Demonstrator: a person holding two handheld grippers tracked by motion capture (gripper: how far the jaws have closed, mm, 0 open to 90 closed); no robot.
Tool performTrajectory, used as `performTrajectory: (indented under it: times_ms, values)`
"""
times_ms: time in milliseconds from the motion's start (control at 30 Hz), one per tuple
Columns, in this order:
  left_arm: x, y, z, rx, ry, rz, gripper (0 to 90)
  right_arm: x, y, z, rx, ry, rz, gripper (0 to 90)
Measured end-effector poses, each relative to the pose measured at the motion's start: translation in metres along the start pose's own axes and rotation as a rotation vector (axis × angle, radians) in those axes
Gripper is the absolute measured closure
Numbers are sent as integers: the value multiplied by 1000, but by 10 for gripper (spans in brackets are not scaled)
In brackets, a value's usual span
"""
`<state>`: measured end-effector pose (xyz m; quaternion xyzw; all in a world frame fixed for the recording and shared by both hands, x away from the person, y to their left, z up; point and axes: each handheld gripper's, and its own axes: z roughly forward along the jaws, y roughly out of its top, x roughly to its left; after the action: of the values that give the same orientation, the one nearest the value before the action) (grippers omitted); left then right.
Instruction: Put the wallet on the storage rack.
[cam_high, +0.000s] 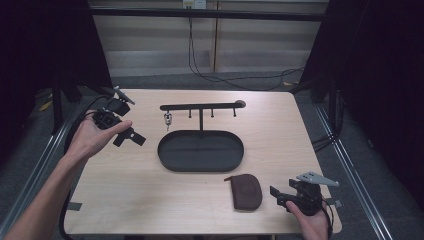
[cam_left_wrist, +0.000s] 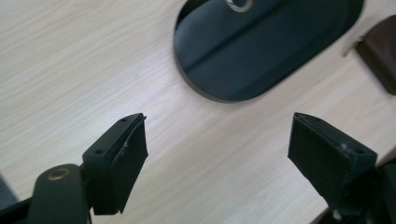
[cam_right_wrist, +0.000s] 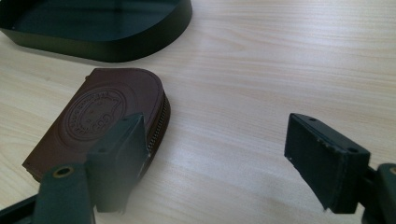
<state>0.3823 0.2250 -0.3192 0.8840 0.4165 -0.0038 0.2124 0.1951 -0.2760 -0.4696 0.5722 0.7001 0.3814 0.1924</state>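
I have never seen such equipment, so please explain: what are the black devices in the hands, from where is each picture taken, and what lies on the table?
A person holds a two-jaw grasping tool in each hand: the left tool and the right tool. One picture looks down from above the wooden table. The other two come from cameras on each tool, looking along its black jaws. On the table are a black oval tray with a hook rack and a brown zip pouch. Both tools are open and hold nothing.

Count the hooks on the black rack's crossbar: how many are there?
4, all hanging under the crossbar of the rack above the oval tray: two left of the post, two right. The far-left hook carries a small metal item; any others are too small to tell.
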Motion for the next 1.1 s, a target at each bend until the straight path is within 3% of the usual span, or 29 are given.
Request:
performTrajectory:
  times_ms: [100, 300, 433, 500, 700, 867, 933, 1033, 1067, 1100]
  values:
    - [1, -11, 3, -5, 5, -19, 192, 0, 0, 0, -1, -1, 2, 207]
    - [1, -30, 7, -89, 1, -23, 173, -1, 0, 0, 2, -1, 6, 207]
    - [3, -45, 16, -162, -36, -14, 169, -2, 0, 0, 1, -2, 10, 207]
    - [3, -51, 20, -174, -11, -10, 170, -2, 0, 0, 2, -2, 9, 207]
    - [-1, -72, 20, -275, 30, -24, 169, -2, 0, 0, 4, 2, 13, 204]
    - [-3, -92, 21, -304, 44, -22, 169, 2, 1, 2, 19, 13, -14, 200]
    - [-3, -101, 23, -321, 27, -39, 170, 2, 2, 2, 22, 18, -13, 200]
    - [-3, -113, 27, -345, 34, -49, 178, 0, 3, 3, 24, 37, -10, 195]
    - [-4, -117, 30, -348, 54, -45, 179, 0, 4, 2, 22, 44, -15, 195]
    - [-6, -120, 33, -331, 72, -11, 184, 0, 5, 2, 18, 43, -20, 195]
